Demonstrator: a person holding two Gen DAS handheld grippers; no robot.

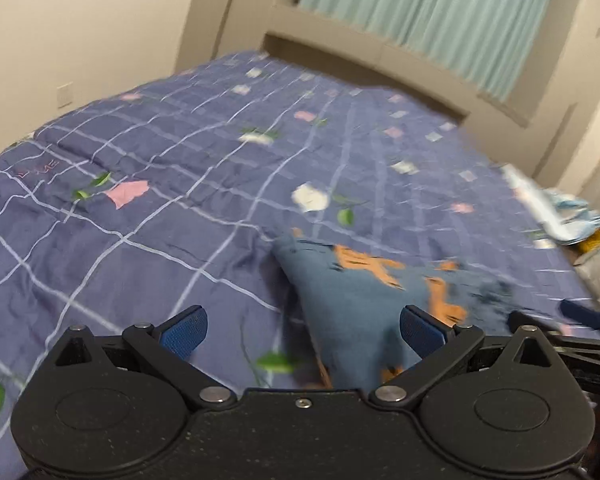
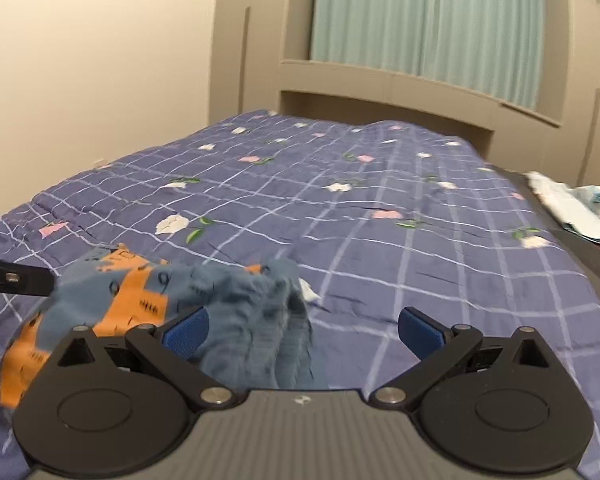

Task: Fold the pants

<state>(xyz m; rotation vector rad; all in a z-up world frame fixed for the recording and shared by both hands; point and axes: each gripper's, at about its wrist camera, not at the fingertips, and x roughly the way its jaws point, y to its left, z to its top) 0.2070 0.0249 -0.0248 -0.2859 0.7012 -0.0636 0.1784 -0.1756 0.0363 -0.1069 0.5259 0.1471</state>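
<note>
Both of your grippers stand wide open over the bunched pants.

Your left gripper (image 1: 303,330) grips nothing; the blue-and-orange pants (image 1: 364,292) lie crumpled on the checked bedspread (image 1: 160,184) between and beyond its pads. Your right gripper (image 2: 303,330) is likewise spread and empty, with the pants (image 2: 240,308) heaped by its left pad (image 2: 186,330).

Checked floral quilt (image 2: 380,240); teal curtain (image 2: 428,20); pale crumpled cloth (image 2: 572,208), possibly clothing, at bedside.
</note>
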